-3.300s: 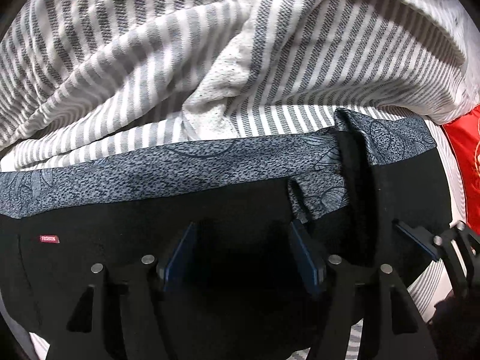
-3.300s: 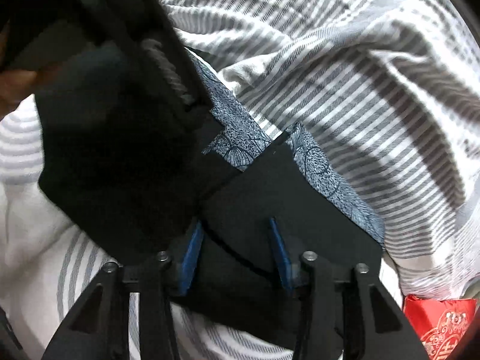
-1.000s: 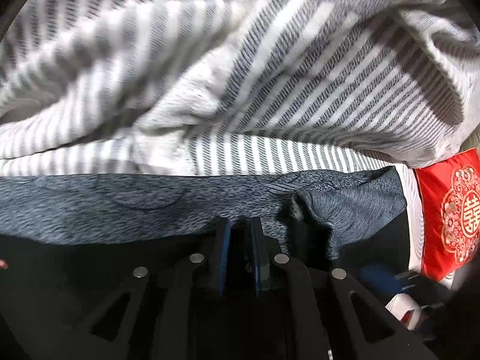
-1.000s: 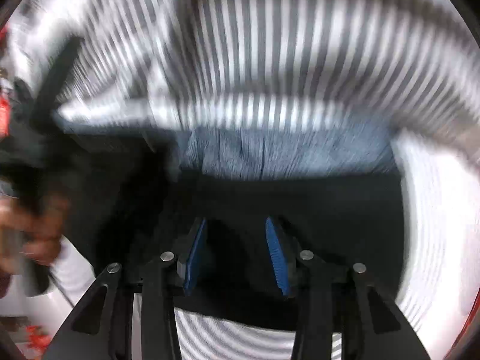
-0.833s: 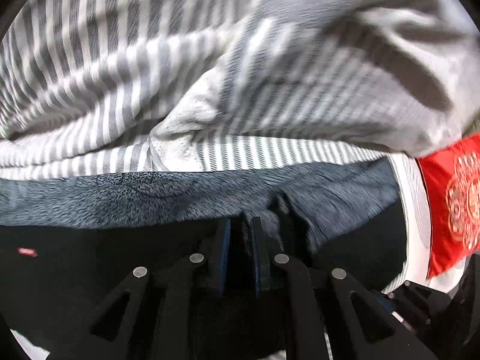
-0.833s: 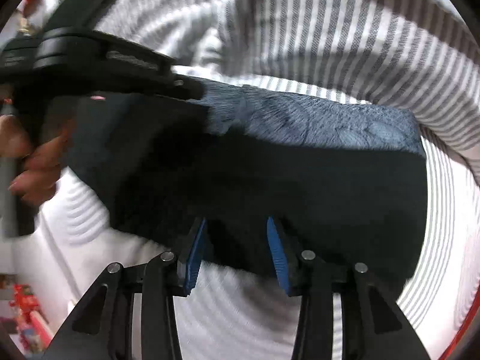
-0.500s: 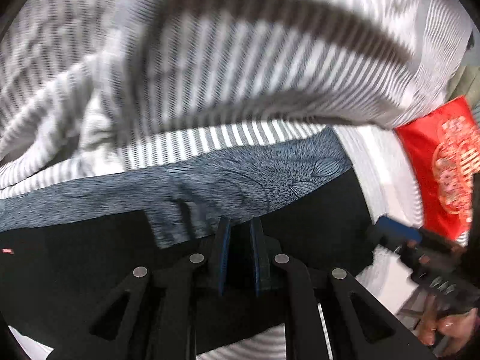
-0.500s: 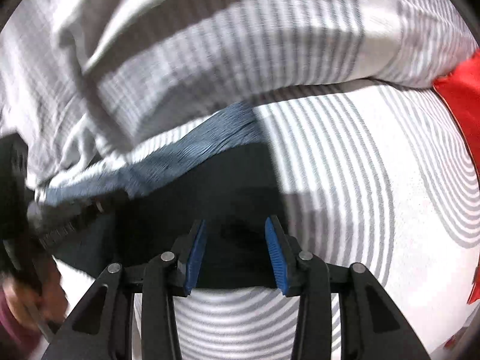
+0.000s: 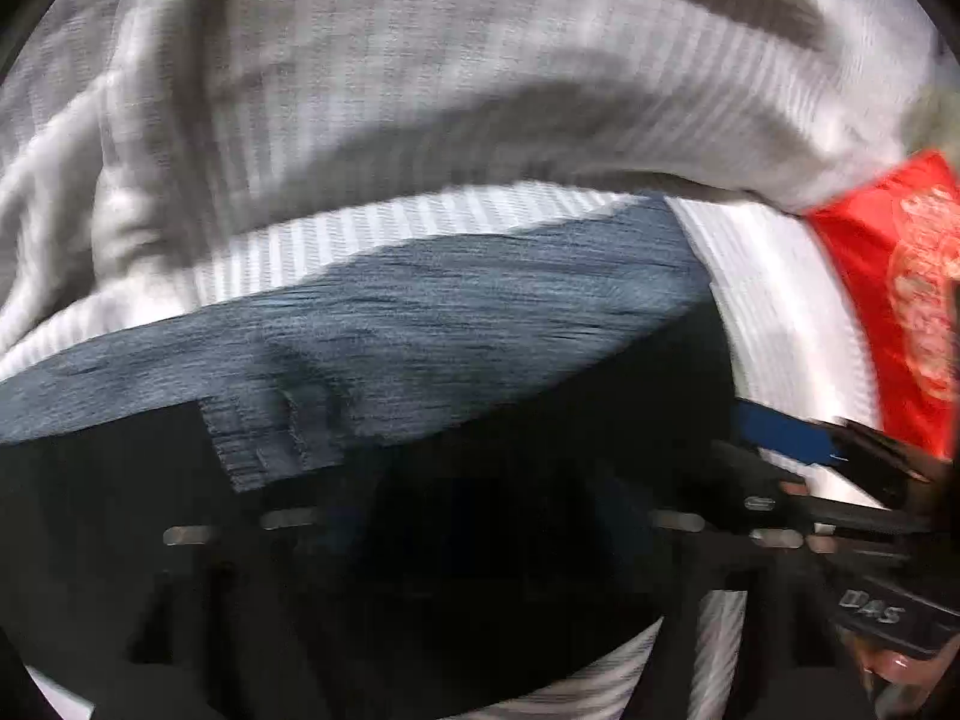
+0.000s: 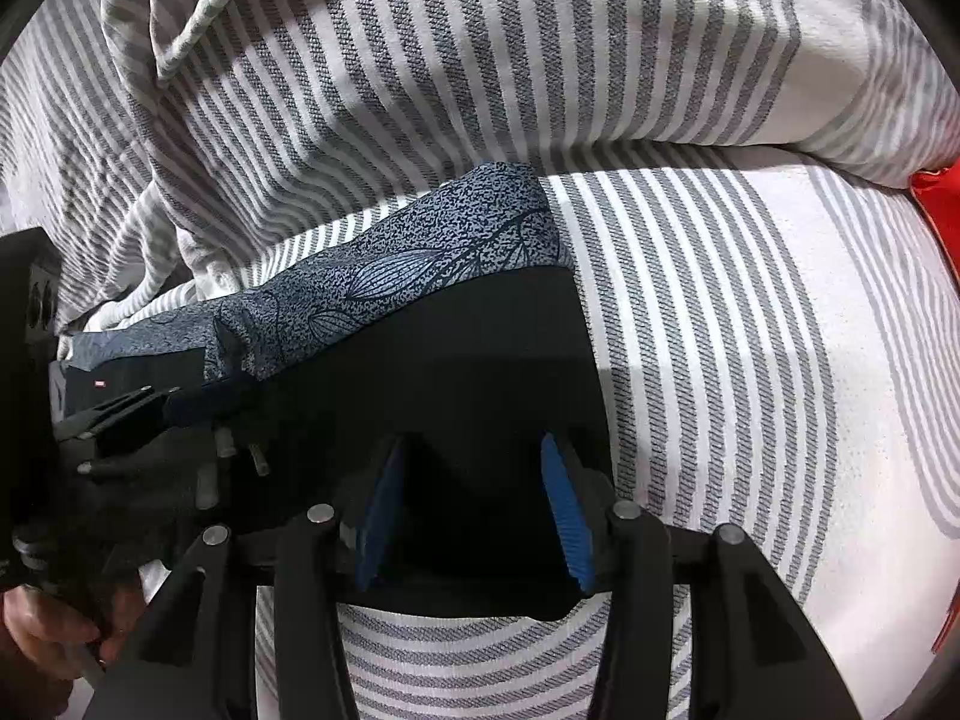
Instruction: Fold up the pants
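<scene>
1. A grey-and-white striped bedsheet (image 10: 750, 372) is covering the surface, with a rumpled striped duvet (image 10: 480, 48) bunching up behind and a red cushion (image 9: 888, 312) lying at the right edge.
2. The black pants (image 10: 468, 372) are lying flat on the sheet, their blue-grey patterned waistband (image 10: 420, 264) running along the far edge beside the duvet.
3. The right gripper (image 10: 474, 516) is hovering over the pants' near edge with its blue-padded jaws standing apart, gripping nothing.
4. The left gripper (image 9: 480, 516) is sitting over the black fabric; that view is blurring badly, so I cannot tell how its jaws are standing.
</scene>
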A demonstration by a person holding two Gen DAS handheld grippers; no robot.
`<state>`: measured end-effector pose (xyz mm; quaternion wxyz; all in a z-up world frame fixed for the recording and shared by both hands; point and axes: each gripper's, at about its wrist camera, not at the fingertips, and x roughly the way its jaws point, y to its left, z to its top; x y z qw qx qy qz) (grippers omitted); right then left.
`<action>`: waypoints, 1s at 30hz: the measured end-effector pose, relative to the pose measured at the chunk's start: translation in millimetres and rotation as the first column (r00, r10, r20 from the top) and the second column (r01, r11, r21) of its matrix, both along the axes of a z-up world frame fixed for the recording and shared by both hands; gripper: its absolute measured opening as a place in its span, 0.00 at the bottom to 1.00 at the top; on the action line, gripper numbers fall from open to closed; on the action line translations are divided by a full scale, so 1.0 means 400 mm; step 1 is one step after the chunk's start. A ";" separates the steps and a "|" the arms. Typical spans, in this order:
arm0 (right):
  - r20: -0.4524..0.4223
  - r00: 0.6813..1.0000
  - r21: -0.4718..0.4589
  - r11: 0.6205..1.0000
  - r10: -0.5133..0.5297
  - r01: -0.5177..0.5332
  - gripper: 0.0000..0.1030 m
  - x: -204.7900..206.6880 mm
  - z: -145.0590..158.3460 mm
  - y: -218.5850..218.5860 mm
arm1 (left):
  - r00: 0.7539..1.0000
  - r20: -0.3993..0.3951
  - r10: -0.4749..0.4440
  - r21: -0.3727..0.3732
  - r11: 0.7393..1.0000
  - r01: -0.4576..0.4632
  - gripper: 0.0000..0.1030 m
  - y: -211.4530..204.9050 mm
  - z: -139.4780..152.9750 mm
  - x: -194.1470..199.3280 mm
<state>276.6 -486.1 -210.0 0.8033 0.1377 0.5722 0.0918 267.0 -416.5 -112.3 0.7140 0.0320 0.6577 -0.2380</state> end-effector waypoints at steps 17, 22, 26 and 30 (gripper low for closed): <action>-0.002 0.998 0.160 0.986 -0.056 0.056 0.60 -0.104 0.063 -0.121 | 1.000 -0.002 0.027 0.089 0.996 -0.027 0.97 -0.114 -0.020 -0.001; 0.001 0.998 0.142 0.988 -0.056 0.055 0.75 -0.140 0.081 -0.128 | 0.990 0.044 0.134 0.059 0.989 -0.137 0.97 -0.056 0.062 -0.028; -0.004 0.999 0.107 0.994 -0.037 0.037 0.76 -0.162 0.096 -0.103 | 0.970 0.050 0.237 0.043 0.970 -0.239 0.97 0.037 0.104 -0.060; -0.006 1.000 0.083 0.997 -0.003 0.003 0.76 -0.188 0.106 -0.046 | 0.944 0.063 0.324 0.034 0.945 -0.326 0.97 0.169 0.130 -0.096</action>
